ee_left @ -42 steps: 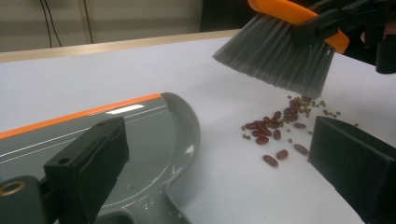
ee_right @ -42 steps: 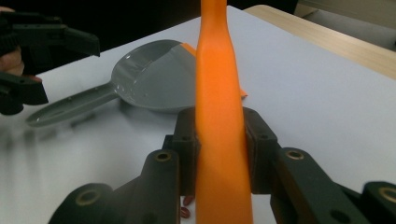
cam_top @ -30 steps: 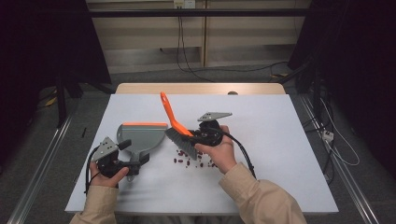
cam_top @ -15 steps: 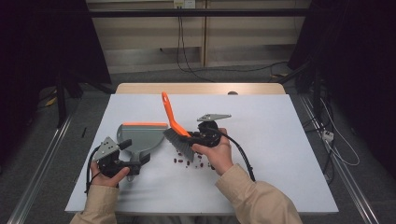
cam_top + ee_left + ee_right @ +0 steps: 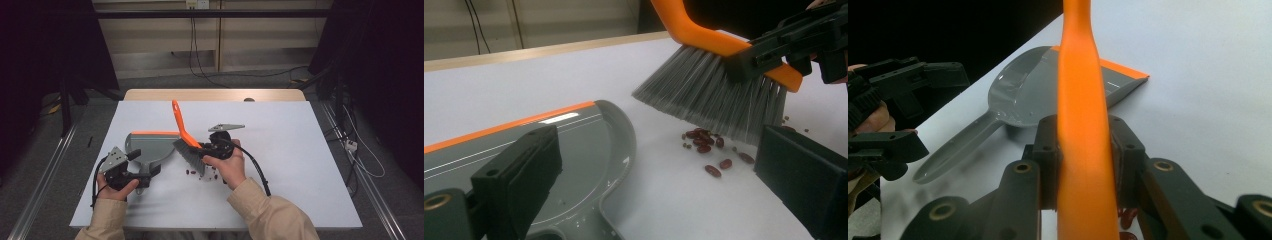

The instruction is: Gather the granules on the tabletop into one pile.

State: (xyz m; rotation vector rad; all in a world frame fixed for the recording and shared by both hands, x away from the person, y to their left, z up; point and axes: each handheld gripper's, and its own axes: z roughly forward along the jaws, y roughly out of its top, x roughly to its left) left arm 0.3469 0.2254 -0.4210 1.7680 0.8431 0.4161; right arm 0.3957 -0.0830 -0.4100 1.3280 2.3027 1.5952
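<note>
R gripper (image 5: 202, 150) fingers clamped on orange brush (image 5: 184, 134) over beans (image 5: 200, 175); L gripper (image 5: 145, 172) fingers wide apart round dustpan (image 5: 150, 147) handle, not gripping.

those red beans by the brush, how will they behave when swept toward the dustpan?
The beans look small, smooth and oblong, so they will likely roll and scatter rather than slide together. The brush bristles are splayed and probably soft, so some may slip past. The dustpan lip lies flat on the table, which should help.

A white table (image 5: 300, 165) with a pale wooden strip along its far edge carries a grey dustpan (image 5: 150, 147) with an orange lip, lying flat toward the left side. Just right of it, nearer the front edge, dark red beans (image 5: 706, 142) lie scattered.
</note>
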